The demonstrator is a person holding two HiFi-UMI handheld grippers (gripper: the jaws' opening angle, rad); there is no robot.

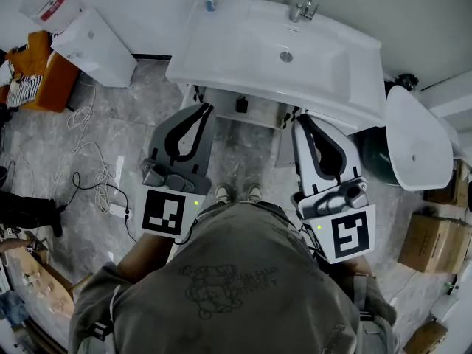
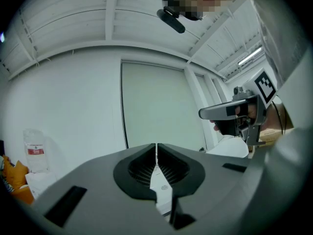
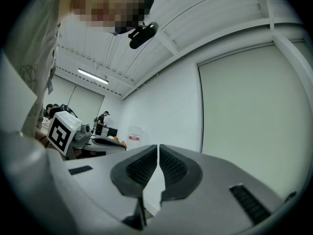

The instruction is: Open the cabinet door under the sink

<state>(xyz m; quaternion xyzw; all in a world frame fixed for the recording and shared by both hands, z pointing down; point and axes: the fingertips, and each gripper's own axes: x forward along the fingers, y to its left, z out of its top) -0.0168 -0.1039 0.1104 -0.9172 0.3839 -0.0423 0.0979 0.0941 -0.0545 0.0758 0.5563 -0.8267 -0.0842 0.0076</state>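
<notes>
In the head view a white sink [image 1: 243, 46] with a chrome faucet [image 1: 302, 6] stands ahead of me. Just under its front rim shows a strip of the white cabinet [image 1: 258, 113] with a small dark piece [image 1: 241, 104] on it; the door itself is hidden by the basin. My left gripper [image 1: 206, 108] and right gripper [image 1: 300, 118] are held level side by side, tips close to the sink's front edge, touching nothing. Both are shut and empty: the left gripper [image 2: 156, 148] and right gripper [image 3: 159, 148] show their pads together against a bare white wall.
A white lidded unit [image 1: 417, 139] and a dark bin [image 1: 376, 150] stand right of the sink, with cardboard boxes [image 1: 431, 242] beyond. At left are a white box [image 1: 96, 46], an orange item [image 1: 48, 76] and cables [image 1: 92, 168] on the grey floor.
</notes>
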